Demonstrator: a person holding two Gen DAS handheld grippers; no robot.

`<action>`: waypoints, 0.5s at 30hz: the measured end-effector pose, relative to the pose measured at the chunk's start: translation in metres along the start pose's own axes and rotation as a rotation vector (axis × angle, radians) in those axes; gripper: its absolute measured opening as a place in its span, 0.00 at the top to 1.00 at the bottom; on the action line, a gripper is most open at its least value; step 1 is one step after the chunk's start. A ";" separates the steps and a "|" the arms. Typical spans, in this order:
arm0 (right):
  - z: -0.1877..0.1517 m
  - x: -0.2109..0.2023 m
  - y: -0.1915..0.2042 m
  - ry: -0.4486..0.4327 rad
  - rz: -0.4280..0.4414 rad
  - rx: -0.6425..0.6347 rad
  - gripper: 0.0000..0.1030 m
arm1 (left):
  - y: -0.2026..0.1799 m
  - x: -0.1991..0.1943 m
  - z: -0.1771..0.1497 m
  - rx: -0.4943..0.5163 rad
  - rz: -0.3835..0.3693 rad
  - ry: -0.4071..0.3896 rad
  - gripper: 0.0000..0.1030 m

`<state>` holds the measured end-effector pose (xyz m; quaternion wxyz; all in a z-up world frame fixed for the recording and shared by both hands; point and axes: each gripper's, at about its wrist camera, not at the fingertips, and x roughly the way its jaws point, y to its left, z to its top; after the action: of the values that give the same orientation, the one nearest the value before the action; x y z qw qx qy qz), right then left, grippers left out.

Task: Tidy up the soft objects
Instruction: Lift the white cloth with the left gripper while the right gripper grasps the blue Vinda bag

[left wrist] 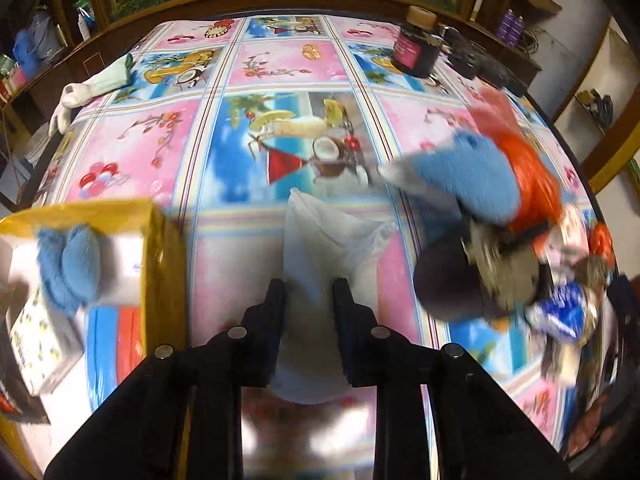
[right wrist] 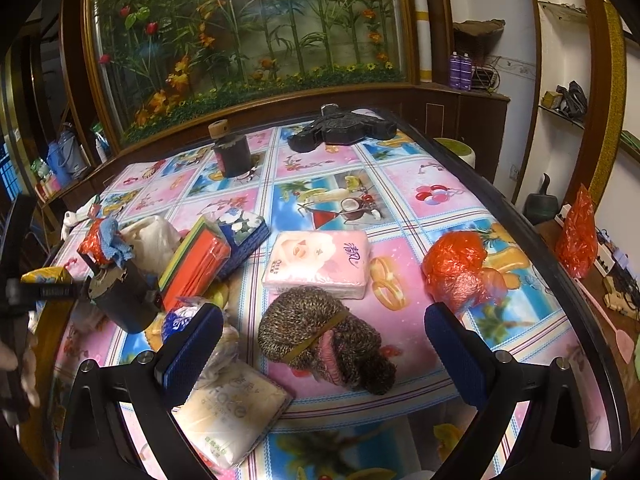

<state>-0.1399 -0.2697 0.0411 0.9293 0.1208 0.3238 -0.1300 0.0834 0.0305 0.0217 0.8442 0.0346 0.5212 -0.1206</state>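
While clamped, white plastic bag (left wrist: 320,248) sits between left hand-held gripper (left wrist: 309,300) fingers

I see a pale translucent plastic bag (left wrist: 320,240) pinched in my left tool (left wrist: 308,296), trailing crumpled over the tabletop (right wrist: 440,208). A brown knitted bundle (right wrist: 320,332), bound by a rubber band, lies on its side between the right tool's fingers. A pink tissue pack (right wrist: 320,264) lies flat just behind it, a crumpled orange bag (right wrist: 456,268) to its right. A cream tissue pack (right wrist: 232,412) sits near the front edge.
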 end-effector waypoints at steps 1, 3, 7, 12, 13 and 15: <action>0.000 0.000 -0.001 0.000 0.012 0.010 0.01 | 0.000 -0.006 -0.008 -0.002 -0.023 -0.003 0.80; 0.000 -0.001 -0.004 0.001 0.031 0.026 0.01 | 0.000 -0.020 -0.024 -0.005 -0.060 -0.015 0.80; 0.000 0.000 -0.009 0.014 0.063 0.054 0.01 | -0.002 -0.044 -0.052 -0.013 -0.125 -0.051 0.80; 0.000 -0.003 -0.001 0.013 0.098 0.034 0.01 | -0.007 -0.075 -0.081 -0.017 -0.191 -0.118 0.80; 0.000 -0.007 0.004 0.007 0.101 0.008 0.01 | -0.007 -0.079 -0.086 -0.012 -0.191 -0.128 0.80; 0.001 -0.012 0.020 0.010 0.099 -0.056 0.01 | -0.009 -0.082 -0.093 -0.001 -0.182 -0.133 0.80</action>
<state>-0.1417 -0.2495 0.0520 0.9359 0.1115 0.3257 -0.0741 -0.0351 0.0526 0.0529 0.8624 -0.0213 0.4651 -0.1988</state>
